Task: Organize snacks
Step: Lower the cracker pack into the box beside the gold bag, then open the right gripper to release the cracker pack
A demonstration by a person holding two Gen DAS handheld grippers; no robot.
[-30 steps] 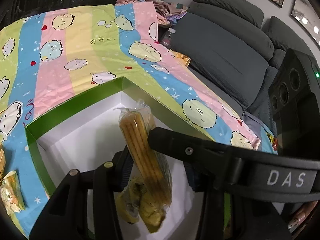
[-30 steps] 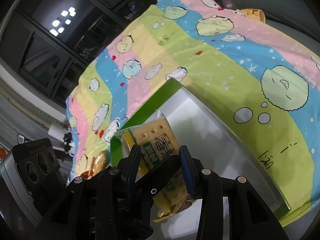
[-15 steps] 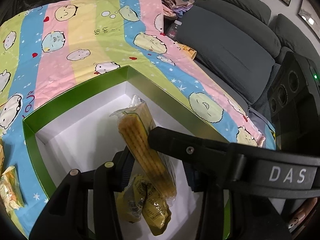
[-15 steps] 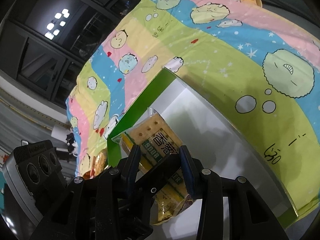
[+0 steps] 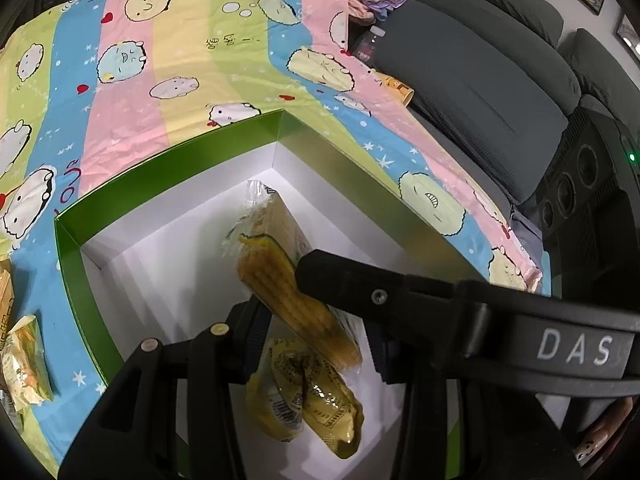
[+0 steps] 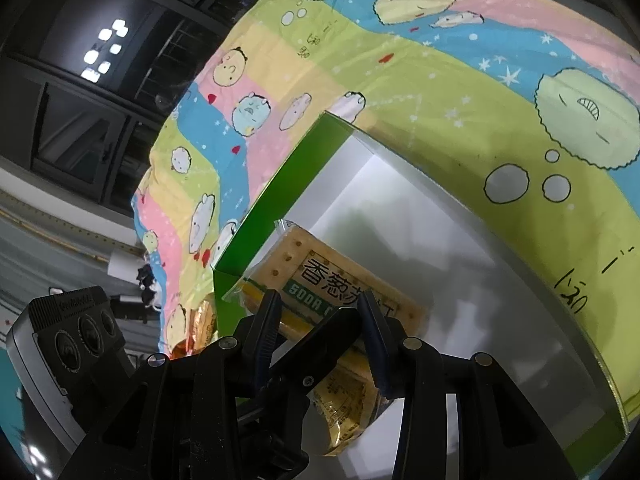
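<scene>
The green box (image 5: 168,172), white inside, lies open on the cartoon-print cloth (image 5: 132,92) directly ahead of and below both tools, and the step in hand looks like lowering a snack into it. The cracker packet (image 6: 340,280) sits inside the box's walls, clenched across its width by the right gripper (image 6: 320,320), whose pads press on its two long sides; its long axis runs forward from those fingers toward the box's far corner, sealed end leading. From the left wrist view the same packet (image 5: 280,272) shows edge-on, tilted up and away between the tool's fingers, with the left gripper (image 5: 312,308) narrowly parted; whether its pads press the packet I cannot tell. Below that tool, two yellow wrapped snacks (image 5: 312,404) already rest on the box floor. The next move probably calls for setting the packet flat beside them, then letting go and lifting clear without dragging the wrapper.
</scene>
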